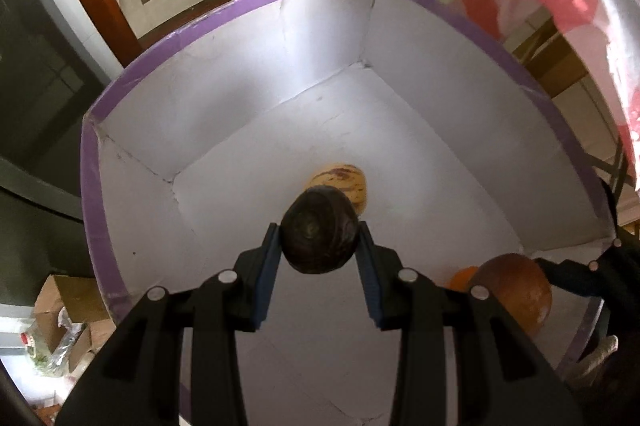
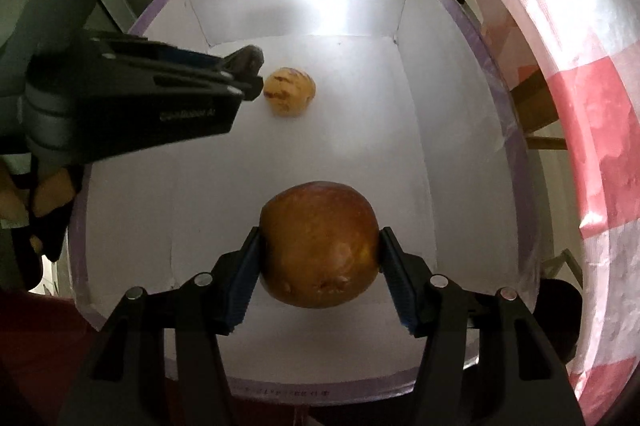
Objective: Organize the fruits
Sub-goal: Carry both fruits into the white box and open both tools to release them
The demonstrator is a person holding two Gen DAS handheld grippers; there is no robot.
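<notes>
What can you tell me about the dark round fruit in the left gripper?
The dark fruit is round, deep brownish-purple and a bit shiny, with faint rings on its skin. The left gripper pinches it between two blue pads, one on each side. It hangs over the white floor of the purple-rimmed box, in front of a pale streaked fruit.

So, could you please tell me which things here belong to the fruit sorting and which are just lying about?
Job: dark fruit in left gripper; apple in right gripper; striped fruit; box.
Lying about: pink bag; cartons.
</notes>
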